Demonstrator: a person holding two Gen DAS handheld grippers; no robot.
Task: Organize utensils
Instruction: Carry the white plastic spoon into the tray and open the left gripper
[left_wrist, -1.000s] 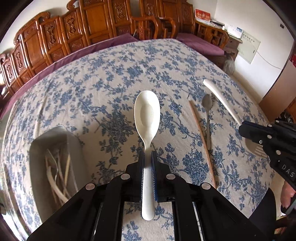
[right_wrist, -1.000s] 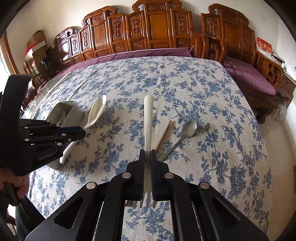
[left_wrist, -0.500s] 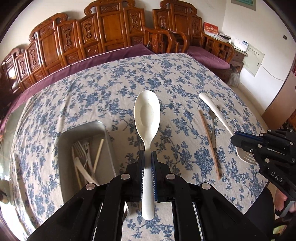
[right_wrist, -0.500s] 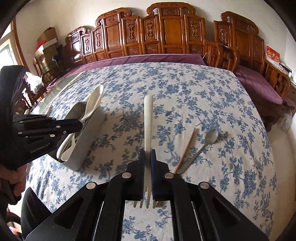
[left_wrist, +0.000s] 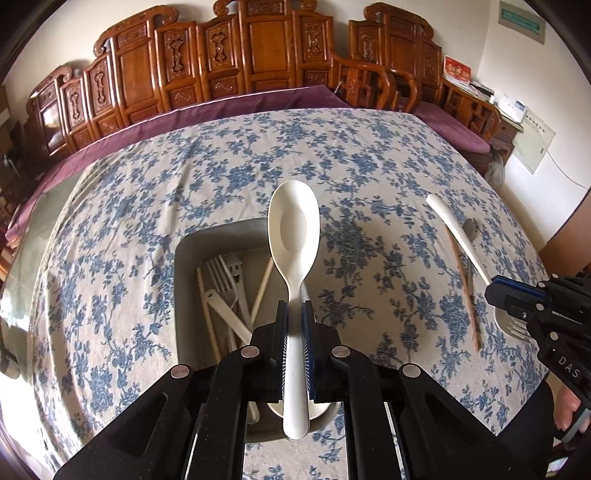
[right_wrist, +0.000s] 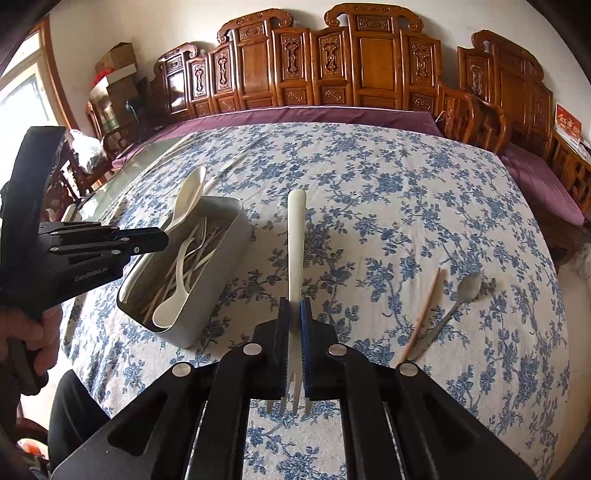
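My left gripper (left_wrist: 294, 314) is shut on a white spoon (left_wrist: 293, 236) and holds it above the grey utensil box (left_wrist: 184, 254), bowl pointing away. In the right wrist view the left gripper (right_wrist: 162, 236) and spoon (right_wrist: 188, 199) hang over the box (right_wrist: 221, 273), which holds several white forks, spoons and chopsticks. My right gripper (right_wrist: 294, 314) is shut on a white fork (right_wrist: 296, 236), tines toward the camera, above the tablecloth right of the box. In the left wrist view the right gripper (left_wrist: 495, 291) and fork (left_wrist: 454, 229) show at the right.
A wooden chopstick (right_wrist: 424, 306) and a metal spoon (right_wrist: 456, 302) lie on the blue floral tablecloth (right_wrist: 369, 206) to the right. Carved wooden chairs (right_wrist: 369, 66) stand along the far side. The table edge is near at the bottom right.
My left gripper has carried the white spoon leftward until it is over the box. My right gripper has drawn back and toward the box with the fork held.
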